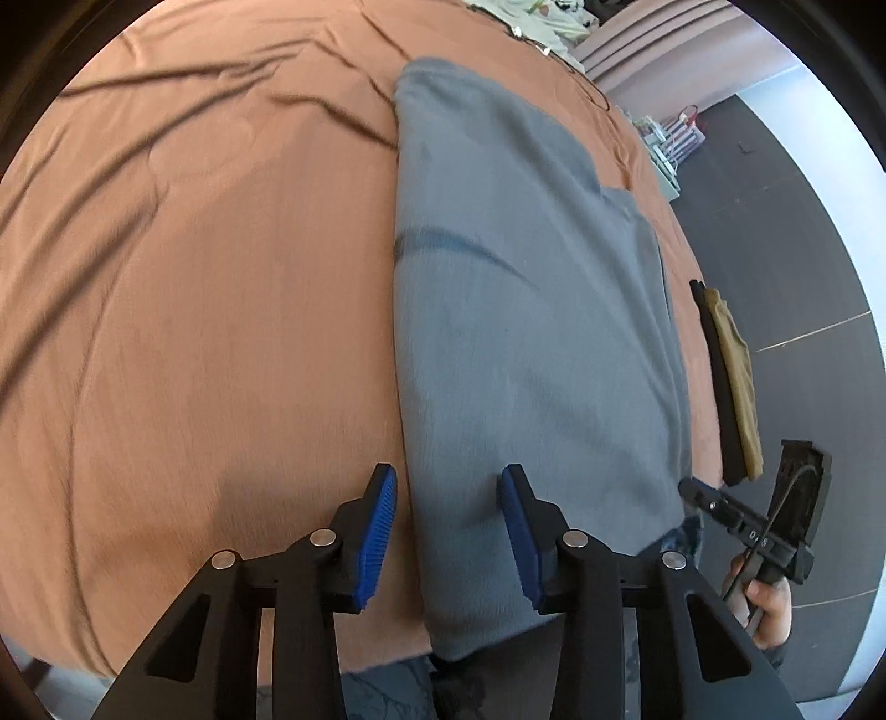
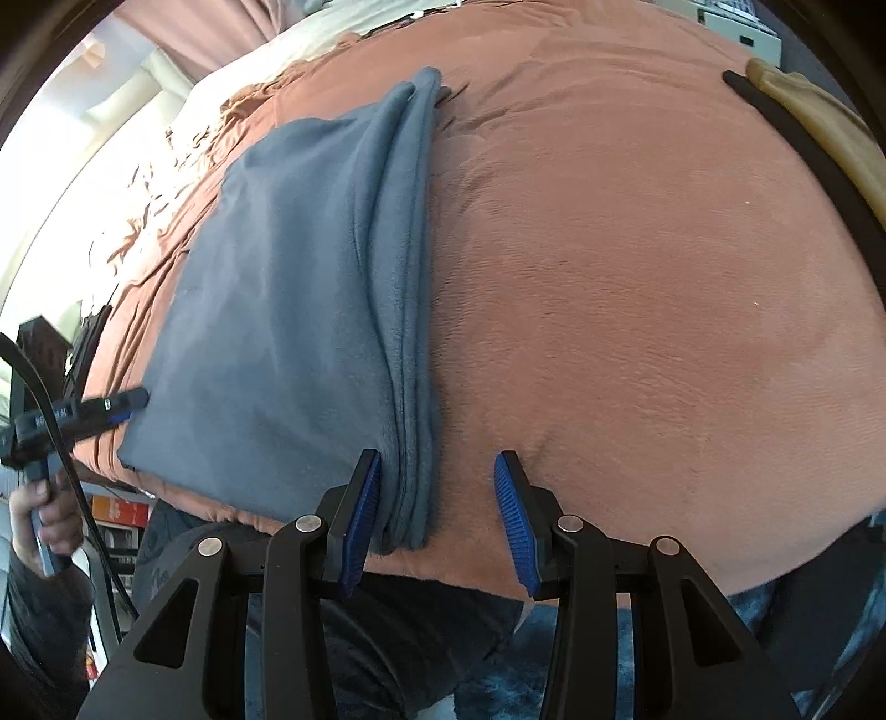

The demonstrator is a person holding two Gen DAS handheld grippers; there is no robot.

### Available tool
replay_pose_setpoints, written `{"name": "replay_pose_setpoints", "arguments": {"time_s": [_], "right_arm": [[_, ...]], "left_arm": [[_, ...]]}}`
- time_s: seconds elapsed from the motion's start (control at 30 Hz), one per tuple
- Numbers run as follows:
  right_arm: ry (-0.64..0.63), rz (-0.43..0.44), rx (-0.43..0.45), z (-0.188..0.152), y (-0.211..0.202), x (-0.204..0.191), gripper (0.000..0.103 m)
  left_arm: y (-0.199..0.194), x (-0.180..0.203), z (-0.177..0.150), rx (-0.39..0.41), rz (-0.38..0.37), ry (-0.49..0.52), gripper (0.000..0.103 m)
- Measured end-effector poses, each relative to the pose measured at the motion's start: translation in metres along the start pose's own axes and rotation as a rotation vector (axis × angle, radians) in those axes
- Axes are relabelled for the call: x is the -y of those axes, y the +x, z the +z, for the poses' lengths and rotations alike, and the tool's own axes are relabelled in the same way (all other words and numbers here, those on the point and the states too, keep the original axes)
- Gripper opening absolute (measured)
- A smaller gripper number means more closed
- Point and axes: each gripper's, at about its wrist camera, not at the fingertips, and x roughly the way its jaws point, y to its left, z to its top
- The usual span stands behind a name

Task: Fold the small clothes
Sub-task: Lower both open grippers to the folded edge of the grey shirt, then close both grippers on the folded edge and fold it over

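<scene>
A grey-blue garment (image 1: 526,310) lies folded lengthwise into a long strip on the orange bed cover (image 1: 194,304). My left gripper (image 1: 449,531) is open, its blue pads straddling the strip's near left edge just above it. In the right wrist view the same garment (image 2: 288,310) shows stacked folded layers along its right edge. My right gripper (image 2: 437,520) is open, with those layered edges between its pads near the bed's front edge. Each gripper shows in the other's view: the right one (image 1: 698,493) and the left one (image 2: 133,401), both at the garment's near corners.
A folded pile of black and tan clothes (image 1: 731,376) lies at the bed's right edge, also in the right wrist view (image 2: 819,144). More clothes (image 1: 548,22) lie at the far end. Dark floor (image 1: 775,221) lies beyond the bed. The cover (image 2: 637,304) spreads to the right.
</scene>
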Motion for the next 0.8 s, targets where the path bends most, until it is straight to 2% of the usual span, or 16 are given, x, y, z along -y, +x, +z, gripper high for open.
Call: {"name": "replay_pose_setpoints", "arguments": {"time_s": [0.13, 0.3, 0.4, 0.5, 0.53, 0.57, 0.6, 0.7, 0.8], "right_arm": [[0.036, 0.038, 0.017, 0.000, -0.004, 0.001, 0.039], [0.096, 0.115, -0.012, 0.003, 0.012, 0.011, 0.039], [0.128, 0.149, 0.001, 0.002, 0.016, 0.020, 0.039], [0.122, 0.165, -0.002, -0.001, 0.015, 0.018, 0.038], [0.114, 0.178, -0.011, -0.002, 0.016, 0.015, 0.034], [0.111, 0.185, -0.018, -0.002, 0.017, 0.014, 0.023], [0.110, 0.186, -0.018, -0.002, 0.018, 0.013, 0.018], [0.117, 0.210, -0.006, -0.003, 0.016, 0.013, 0.011], [0.130, 0.257, 0.002, -0.006, 0.011, 0.014, 0.010]], "left_arm": [[-0.001, -0.003, -0.015, -0.006, -0.056, -0.022, 0.041], [0.000, -0.002, -0.027, 0.011, -0.075, -0.025, 0.040], [-0.001, -0.001, -0.030, 0.020, -0.065, -0.020, 0.035], [-0.002, -0.003, -0.031, 0.016, -0.070, -0.035, 0.021], [-0.003, -0.004, -0.032, 0.019, -0.072, -0.043, 0.018], [-0.003, -0.005, -0.032, 0.021, -0.077, -0.048, 0.017], [-0.005, -0.006, -0.033, 0.027, -0.083, -0.056, 0.014], [-0.013, -0.007, -0.036, 0.044, -0.096, -0.055, 0.012], [-0.028, -0.007, -0.037, 0.063, -0.123, -0.041, 0.011]]}}
